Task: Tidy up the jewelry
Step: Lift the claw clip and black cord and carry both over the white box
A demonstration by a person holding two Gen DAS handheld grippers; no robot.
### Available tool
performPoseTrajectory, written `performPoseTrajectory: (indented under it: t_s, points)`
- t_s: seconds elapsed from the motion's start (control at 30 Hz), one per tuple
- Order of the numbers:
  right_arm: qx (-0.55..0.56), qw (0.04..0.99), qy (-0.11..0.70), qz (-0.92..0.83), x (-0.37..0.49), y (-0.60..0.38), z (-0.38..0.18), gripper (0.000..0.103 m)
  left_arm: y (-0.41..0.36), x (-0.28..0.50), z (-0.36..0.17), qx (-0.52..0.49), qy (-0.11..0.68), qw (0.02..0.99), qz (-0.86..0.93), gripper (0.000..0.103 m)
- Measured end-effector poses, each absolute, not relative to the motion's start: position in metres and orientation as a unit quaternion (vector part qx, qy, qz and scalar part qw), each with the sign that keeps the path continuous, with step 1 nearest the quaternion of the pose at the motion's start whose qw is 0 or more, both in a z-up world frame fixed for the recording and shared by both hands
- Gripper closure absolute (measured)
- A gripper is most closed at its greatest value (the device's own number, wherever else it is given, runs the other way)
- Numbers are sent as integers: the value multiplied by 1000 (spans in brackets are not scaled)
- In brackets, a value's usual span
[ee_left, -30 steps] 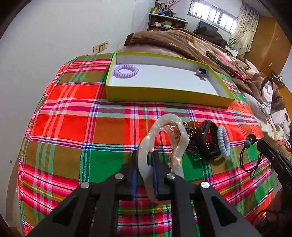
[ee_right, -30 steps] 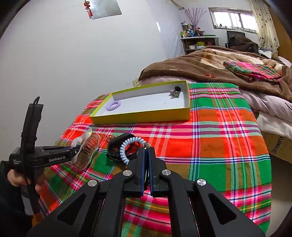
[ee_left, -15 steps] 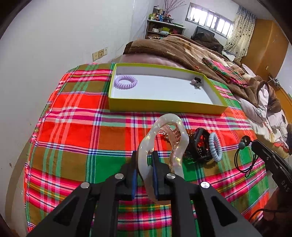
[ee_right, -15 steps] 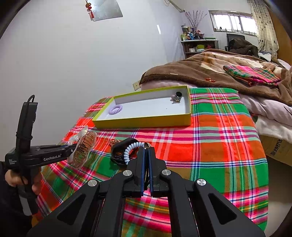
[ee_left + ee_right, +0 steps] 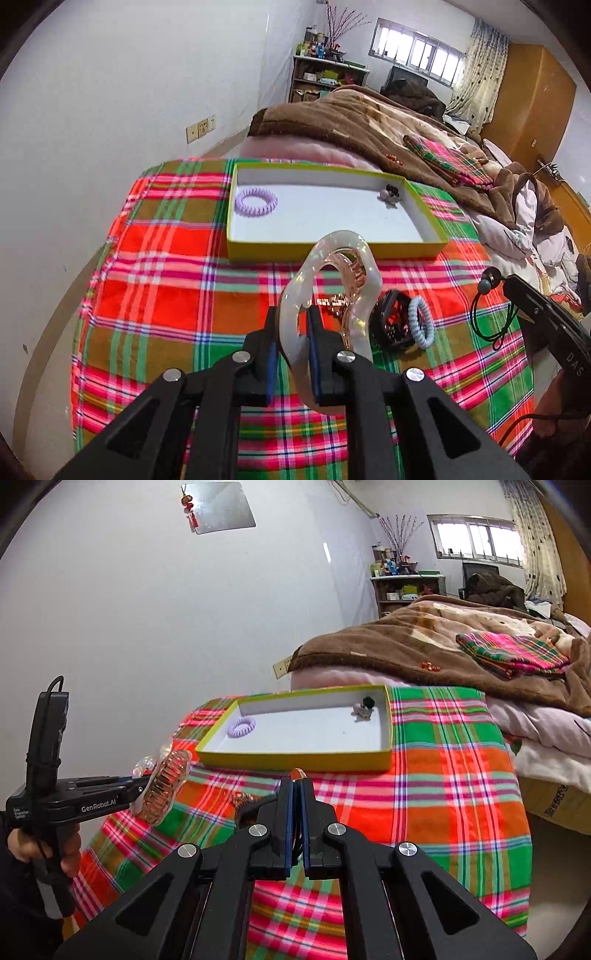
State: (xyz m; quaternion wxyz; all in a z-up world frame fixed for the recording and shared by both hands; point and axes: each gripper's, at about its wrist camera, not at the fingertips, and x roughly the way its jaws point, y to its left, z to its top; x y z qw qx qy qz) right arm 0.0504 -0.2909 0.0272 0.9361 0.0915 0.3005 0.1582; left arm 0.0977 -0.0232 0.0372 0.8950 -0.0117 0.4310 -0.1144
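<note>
My left gripper [image 5: 294, 314] is shut on a clear, pinkish hair claw clip [image 5: 334, 273] and holds it above the plaid cloth, short of the yellow-green tray [image 5: 332, 249]. The tray holds a purple coil hair tie [image 5: 256, 201] and a small grey-black piece [image 5: 389, 195]. A black clip [image 5: 391, 325], a blue coil hair tie [image 5: 421, 326] and a gold chain [image 5: 332, 304] lie on the cloth. My right gripper [image 5: 296, 781] is shut on a thin black elastic loop with a bead [image 5: 487, 284], held above the cloth. In the right wrist view the left gripper [image 5: 142, 790] holds the claw clip [image 5: 164, 786] at the left.
The plaid cloth [image 5: 166, 280] covers the table, which drops off at the left and front. A white wall [image 5: 110, 110] stands close at the left. A bed with a brown blanket [image 5: 369, 122] lies behind the tray [image 5: 295, 755].
Both grippers have risen and pulled back a little from the cloth. The claw clip stays in the left gripper. The pile of items now sits lower under the right gripper.
</note>
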Motion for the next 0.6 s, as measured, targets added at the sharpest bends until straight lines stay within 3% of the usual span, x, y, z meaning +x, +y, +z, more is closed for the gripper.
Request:
performPoseTrajectory:
  t_s: [0.6]
  points:
    - [64,940,293,161,128,-267,57,100,-18,154,54,-10,419,900,-115,88]
